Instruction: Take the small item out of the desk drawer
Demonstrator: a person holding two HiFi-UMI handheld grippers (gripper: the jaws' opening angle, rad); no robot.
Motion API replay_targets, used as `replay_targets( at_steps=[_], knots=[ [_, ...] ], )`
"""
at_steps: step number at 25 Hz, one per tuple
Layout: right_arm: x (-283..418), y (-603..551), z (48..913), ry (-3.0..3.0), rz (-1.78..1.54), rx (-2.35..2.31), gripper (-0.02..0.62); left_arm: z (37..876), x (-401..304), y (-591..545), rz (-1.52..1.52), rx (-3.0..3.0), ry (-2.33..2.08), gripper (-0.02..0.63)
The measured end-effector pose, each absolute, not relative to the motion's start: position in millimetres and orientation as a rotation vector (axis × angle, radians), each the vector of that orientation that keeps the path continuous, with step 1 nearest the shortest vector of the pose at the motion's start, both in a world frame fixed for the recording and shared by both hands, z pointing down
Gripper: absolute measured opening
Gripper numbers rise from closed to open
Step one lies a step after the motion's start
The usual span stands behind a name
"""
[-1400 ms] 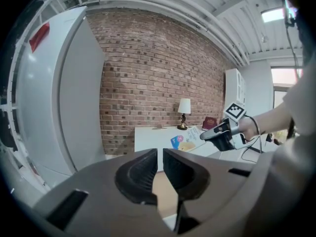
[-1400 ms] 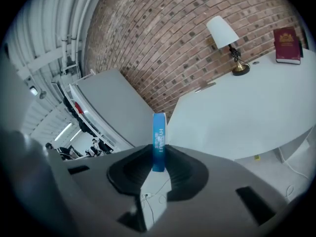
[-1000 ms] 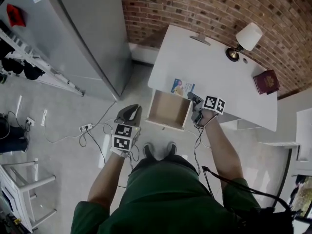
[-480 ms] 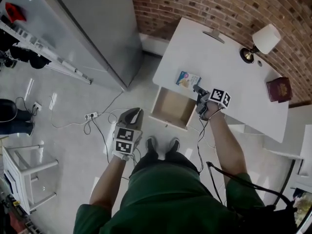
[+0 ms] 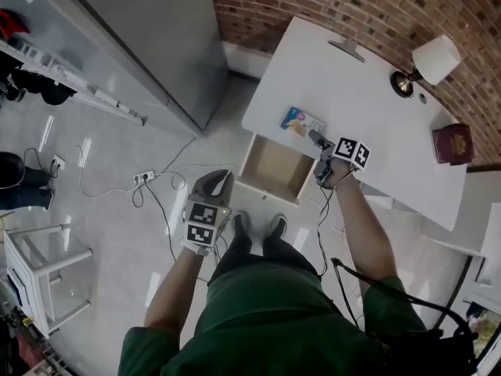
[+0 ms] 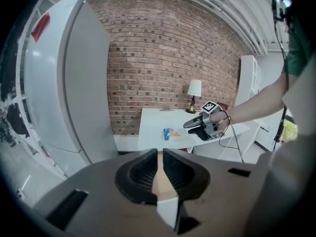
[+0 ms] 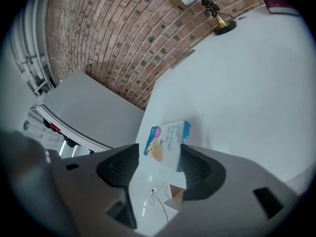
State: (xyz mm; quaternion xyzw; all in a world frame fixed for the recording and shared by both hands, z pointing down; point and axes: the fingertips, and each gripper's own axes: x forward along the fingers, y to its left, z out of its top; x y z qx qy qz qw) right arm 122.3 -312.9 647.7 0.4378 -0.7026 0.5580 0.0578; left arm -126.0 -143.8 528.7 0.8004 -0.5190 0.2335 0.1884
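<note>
Against the earlier head view: has just opened the right gripper [image 5: 313, 137] from a narrower setting to a wide spread, with the small box [image 5: 301, 121] remaining flat on the white desk [image 5: 360, 84], just behind the pulled-out drawer [image 5: 274, 171]. Locates the box between the spread jaws, pads not pressing; right jaw close beside the box's blue edge, contact not determinable. Holds the left gripper [image 5: 218, 180] low over the floor, left of the drawer and well apart from the box, jaws pressed together on nothing. Shows in the right gripper view only: the box's printed top framed by both jaws. Shows in the head view only: the drawer's brown inside and both grippers together. Shows in the left gripper view: right gripper and box side-on at the desk edge.
</note>
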Motion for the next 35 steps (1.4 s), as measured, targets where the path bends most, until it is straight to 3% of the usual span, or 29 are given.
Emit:
replay_targets(
  at_steps=[6,11,15,25,35],
  knots=[
    [143.4,-311.3,634.0,-2.132,1.412,1.409,0.284,521.3,-125.0,-156.5,0.628,2.278,-1.466,0.029],
    [153.2,-315.9,578.2,-2.242,1.097,1.481,0.178,498.2,-124.8,-171.9,0.604,2.31,-1.469,0.029],
    [155.7,-312.0,527.4,-2.296,0.867,1.522,0.14,468.1,-126.7,-189.7,0.554,2.348,-1.502,0.029],
    [132.8,-290.2,380.1,-2.469,0.236,1.563,0.095,376.5,-111.6,-223.1,0.416,2.522,-1.587,0.029],
    [86.6,-241.8,254.4,-2.637,-0.166,1.546,0.064,268.7,-73.0,-222.7,0.169,2.706,-1.589,0.029]
  ],
)
